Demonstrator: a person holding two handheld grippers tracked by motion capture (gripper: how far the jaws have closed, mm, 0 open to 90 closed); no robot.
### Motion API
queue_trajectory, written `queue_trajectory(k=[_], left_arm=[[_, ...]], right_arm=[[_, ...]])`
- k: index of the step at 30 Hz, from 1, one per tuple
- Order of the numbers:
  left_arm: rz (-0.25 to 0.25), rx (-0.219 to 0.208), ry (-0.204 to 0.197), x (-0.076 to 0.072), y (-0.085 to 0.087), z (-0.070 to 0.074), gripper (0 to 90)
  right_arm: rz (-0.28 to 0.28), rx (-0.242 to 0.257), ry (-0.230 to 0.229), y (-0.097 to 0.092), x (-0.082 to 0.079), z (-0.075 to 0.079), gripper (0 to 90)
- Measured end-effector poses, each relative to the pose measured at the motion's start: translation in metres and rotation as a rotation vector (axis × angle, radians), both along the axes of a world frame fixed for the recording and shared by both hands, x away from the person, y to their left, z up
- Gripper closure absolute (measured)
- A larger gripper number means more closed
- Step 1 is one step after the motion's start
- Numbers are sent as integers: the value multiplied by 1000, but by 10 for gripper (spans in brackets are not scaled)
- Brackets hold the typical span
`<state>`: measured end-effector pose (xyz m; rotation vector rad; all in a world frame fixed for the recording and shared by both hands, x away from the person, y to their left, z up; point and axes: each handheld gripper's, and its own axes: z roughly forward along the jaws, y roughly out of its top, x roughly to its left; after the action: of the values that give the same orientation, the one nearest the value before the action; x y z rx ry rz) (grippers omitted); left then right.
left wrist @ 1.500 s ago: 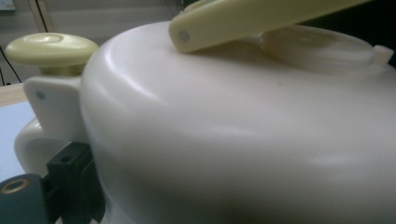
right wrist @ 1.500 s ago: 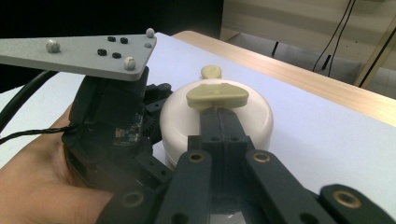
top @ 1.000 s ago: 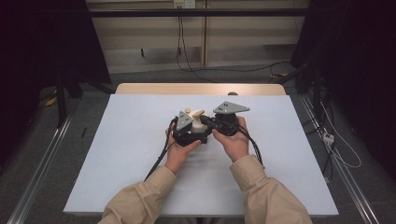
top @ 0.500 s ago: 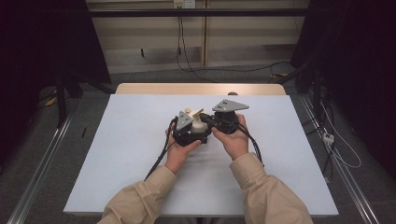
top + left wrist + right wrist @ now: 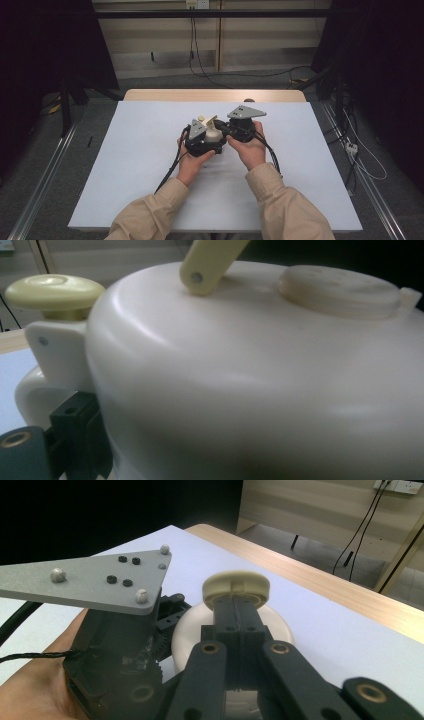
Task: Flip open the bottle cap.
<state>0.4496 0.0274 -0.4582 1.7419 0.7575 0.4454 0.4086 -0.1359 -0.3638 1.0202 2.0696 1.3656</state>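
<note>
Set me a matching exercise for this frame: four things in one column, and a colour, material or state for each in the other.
Things:
1. knob
2. three-cornered plate
3. round cap
4. table's far edge

Descriptions:
A. bare wood
B. gripped between black jaws
C. pale yellow
D. grey

Pairs: 1-C, 2-D, 3-B, 4-A

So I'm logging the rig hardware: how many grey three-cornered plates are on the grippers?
2. One grey three-cornered plate tops the left gripper, beside the cream plastic pot; the other plate tops the right gripper.
</note>
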Motion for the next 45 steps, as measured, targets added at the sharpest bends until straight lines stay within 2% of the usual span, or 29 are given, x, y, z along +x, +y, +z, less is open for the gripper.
queue_trajectory(k=[9,11,27,45], left_arm=[[1,-2,0,0,0,0,60],[-1,-2,-1,0,0,0,60],[-1,-1,-1,0,0,0,60],[-1,0,0,0,0,0,60]], right_arm=[[12,8,4,6,2,-2,900],[6,-6,4,6,2,-3,900],[-16,-2,-11,5,7,-2,900],[-12,-5,-9,11,13,-2,900]])
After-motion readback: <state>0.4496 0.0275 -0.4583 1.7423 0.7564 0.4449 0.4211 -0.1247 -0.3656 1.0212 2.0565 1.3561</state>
